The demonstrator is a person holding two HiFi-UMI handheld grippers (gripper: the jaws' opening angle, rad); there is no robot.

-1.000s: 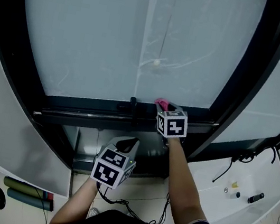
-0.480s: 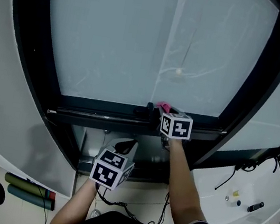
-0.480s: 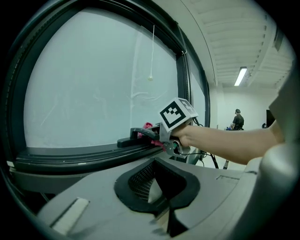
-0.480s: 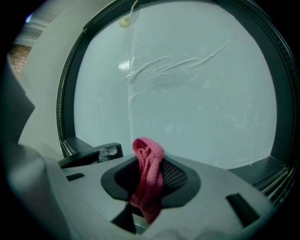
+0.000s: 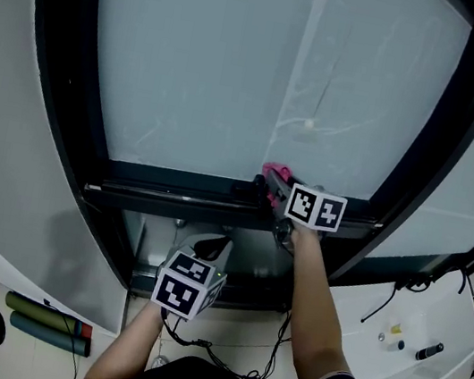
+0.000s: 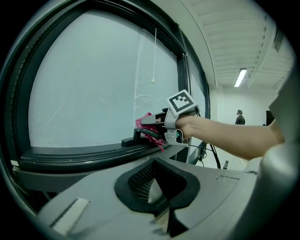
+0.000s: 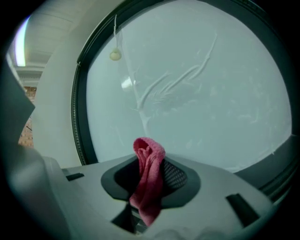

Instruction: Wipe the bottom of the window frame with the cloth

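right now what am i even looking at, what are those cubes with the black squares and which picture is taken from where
No robot here: a person holds a two-jaw gripper in each hand; the marked cubes are part of them. The head view looks down from the person's head; the other two cameras ride on the grippers. The right gripper pinches a pink cloth at the bottom of the window frame. The left gripper hangs lower, jaws together, holding nothing.
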